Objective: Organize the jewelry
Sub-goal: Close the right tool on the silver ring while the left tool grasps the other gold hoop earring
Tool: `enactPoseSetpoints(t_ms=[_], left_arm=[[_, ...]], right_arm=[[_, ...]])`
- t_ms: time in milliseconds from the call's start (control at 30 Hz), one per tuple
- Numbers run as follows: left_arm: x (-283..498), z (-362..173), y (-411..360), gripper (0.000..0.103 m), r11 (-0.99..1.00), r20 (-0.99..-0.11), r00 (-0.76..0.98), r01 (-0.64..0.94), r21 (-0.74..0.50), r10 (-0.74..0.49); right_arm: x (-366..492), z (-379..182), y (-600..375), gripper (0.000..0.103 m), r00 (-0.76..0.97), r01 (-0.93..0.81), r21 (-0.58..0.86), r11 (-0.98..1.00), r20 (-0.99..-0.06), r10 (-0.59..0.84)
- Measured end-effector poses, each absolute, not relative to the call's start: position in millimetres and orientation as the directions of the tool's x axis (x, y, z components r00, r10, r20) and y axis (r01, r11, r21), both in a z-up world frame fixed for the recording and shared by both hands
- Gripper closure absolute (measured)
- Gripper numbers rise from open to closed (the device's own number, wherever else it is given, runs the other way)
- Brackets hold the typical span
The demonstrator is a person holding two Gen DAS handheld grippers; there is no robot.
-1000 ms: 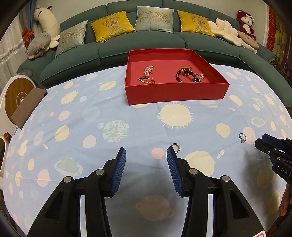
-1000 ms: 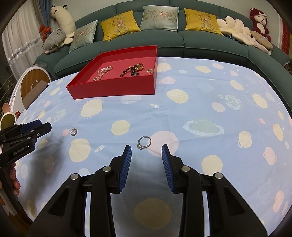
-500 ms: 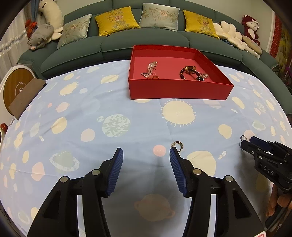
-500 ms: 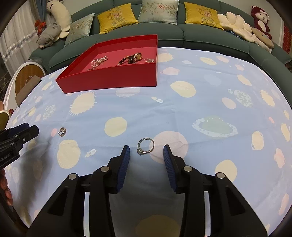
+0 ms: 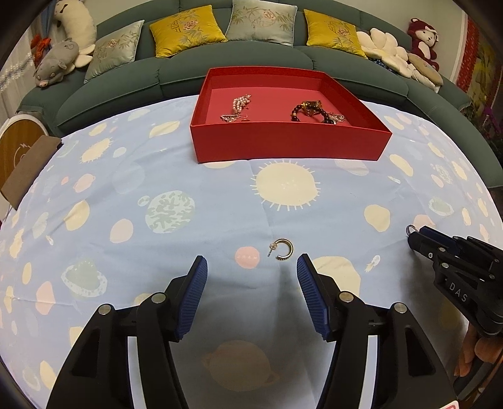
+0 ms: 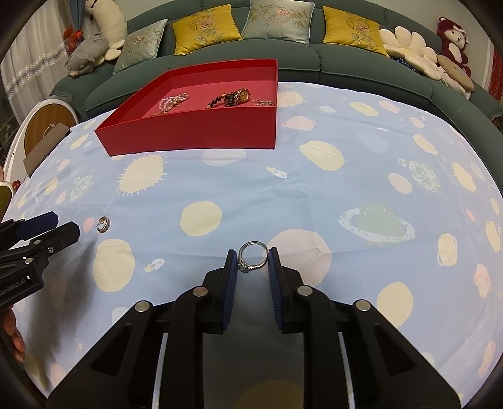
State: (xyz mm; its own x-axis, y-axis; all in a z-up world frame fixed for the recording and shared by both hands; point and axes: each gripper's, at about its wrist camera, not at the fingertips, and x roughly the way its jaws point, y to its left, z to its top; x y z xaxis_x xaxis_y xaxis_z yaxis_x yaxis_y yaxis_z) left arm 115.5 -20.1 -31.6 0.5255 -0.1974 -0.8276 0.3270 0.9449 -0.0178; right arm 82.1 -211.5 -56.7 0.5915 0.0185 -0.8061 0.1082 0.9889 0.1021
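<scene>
A curved dark-green sofa (image 5: pixel 257 59) sweeps across the top of both views. Along its back stand cushions — yellow embroidered ones (image 5: pixel 185 30) alternating with grey-green floral ones (image 5: pixel 262 20). At the upper left lie a grey plush pig (image 5: pixel 55 63) and a white plush animal (image 5: pixel 78 22); at the upper right sit a white flower-shaped pillow (image 6: pixel 411 47) and a dark-red plush monkey (image 6: pixel 452 39). Filling the lower frame is a pale-blue tablecloth (image 5: pixel 132 176) printed with suns and planets. At the left edge stands a round wooden disc with a white rim (image 6: pixel 47 126) — a white curtain (image 6: pixel 28 59) hangs behind it. The light is even and indoor.
</scene>
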Motion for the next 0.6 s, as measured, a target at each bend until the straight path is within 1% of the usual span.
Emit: enactPoseSetpoints(t_ms=[33,267,400,433,467,500,533,567,600], left_arm=[[117.0,-33.2,-21.2,0.045,0.945,-0.828,0.525,0.325,-0.022,-0.199],[125.5,-46.1,-32.5,0.045,0.944,-0.831,0.516,0.328,-0.034,-0.209],[126.0,-52.6,-42.2,0.046,0.935,-0.831,0.519,0.354,-0.004,-0.200],[125.3,-53.1,-44.1,0.049,0.931,-0.828,0.524,0.364,0.006,-0.199],[124.7,-52.7,-45.5,0.056,0.929,-0.824,0.530,0.371,0.013,-0.201],[124.5,-52.3,-46.1,0.059,0.927,-0.822,0.531,0.376,0.011,-0.205],[124.3,-51.7,-46.4,0.066,0.924,-0.821,0.529,0.382,0.004,-0.215],[124.4,-51.2,-46.6,0.076,0.923,-0.820,0.529,0.384,0.001,-0.219],[124.5,-51.0,-46.2,0.080,0.923,-0.820,0.528,0.385,-0.002,-0.222]], right_arm=[[81.5,-54.8,-212.5,0.095,0.595,0.108,0.108,0.988,-0.803,0.023],[77.4,-48.4,-214.2,0.095,0.605,0.097,0.125,0.987,-0.796,0.041],[74.0,-44.6,-219.1,0.095,0.614,0.099,0.140,0.985,-0.788,0.050],[72.8,-43.5,-220.4,0.095,0.617,0.099,0.142,0.985,-0.785,0.051],[71.9,-42.4,-221.2,0.095,0.619,0.100,0.144,0.985,-0.783,0.051],[71.2,-41.5,-222.0,0.095,0.620,0.099,0.147,0.984,-0.782,0.055],[70.7,-41.0,-222.2,0.095,0.621,0.098,0.149,0.984,-0.781,0.057],[70.1,-40.6,-222.3,0.095,0.623,0.097,0.150,0.984,-0.780,0.058],[69.7,-40.2,-222.1,0.095,0.623,0.095,0.152,0.984,-0.780,0.060]])
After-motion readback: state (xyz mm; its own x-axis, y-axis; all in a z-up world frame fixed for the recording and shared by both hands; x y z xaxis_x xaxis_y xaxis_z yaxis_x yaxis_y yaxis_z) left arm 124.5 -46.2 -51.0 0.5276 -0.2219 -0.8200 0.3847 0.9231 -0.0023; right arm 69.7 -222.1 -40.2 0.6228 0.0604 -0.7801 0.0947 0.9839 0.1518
